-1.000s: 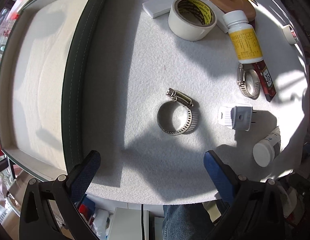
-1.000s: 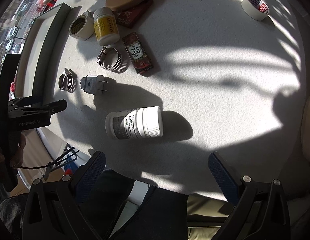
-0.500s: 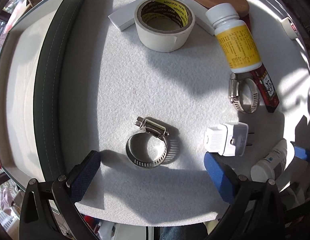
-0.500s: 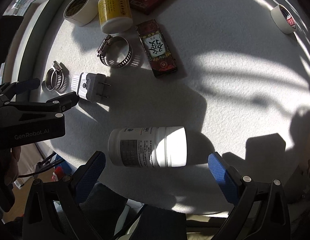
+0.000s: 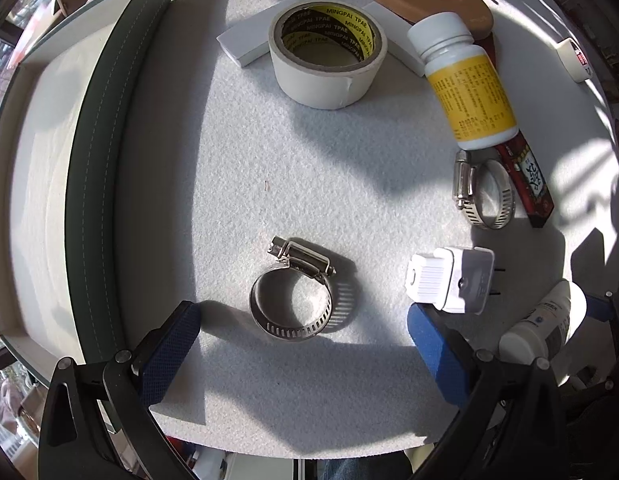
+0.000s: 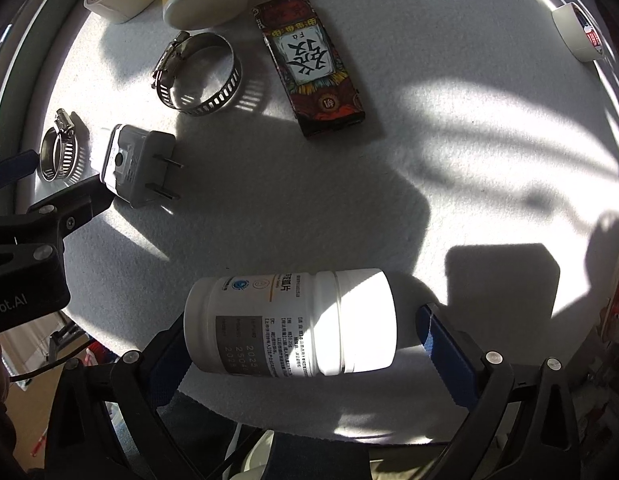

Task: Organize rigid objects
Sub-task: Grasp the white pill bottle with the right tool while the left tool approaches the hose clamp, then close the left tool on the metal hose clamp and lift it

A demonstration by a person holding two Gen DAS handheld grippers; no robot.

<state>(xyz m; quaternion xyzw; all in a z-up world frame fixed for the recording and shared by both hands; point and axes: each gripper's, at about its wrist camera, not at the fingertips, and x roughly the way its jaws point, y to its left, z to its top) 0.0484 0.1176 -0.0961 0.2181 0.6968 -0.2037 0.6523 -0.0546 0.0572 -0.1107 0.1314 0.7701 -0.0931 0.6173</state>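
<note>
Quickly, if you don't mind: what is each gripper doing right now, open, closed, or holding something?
Left gripper: open, holding nothing, fingers either side of the small hose clamp.
Right gripper: open, straddling the white bottle lying on its side, not clamped.

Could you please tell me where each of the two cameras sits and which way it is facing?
Left wrist: on the left gripper, looking down at the small steel hose clamp between its open blue fingers.
Right wrist: on the right gripper, facing the lying white pill bottle between open fingers; the left gripper shows at its left edge.
Shared: the clamp, white plug adapter, white bottle.
</note>
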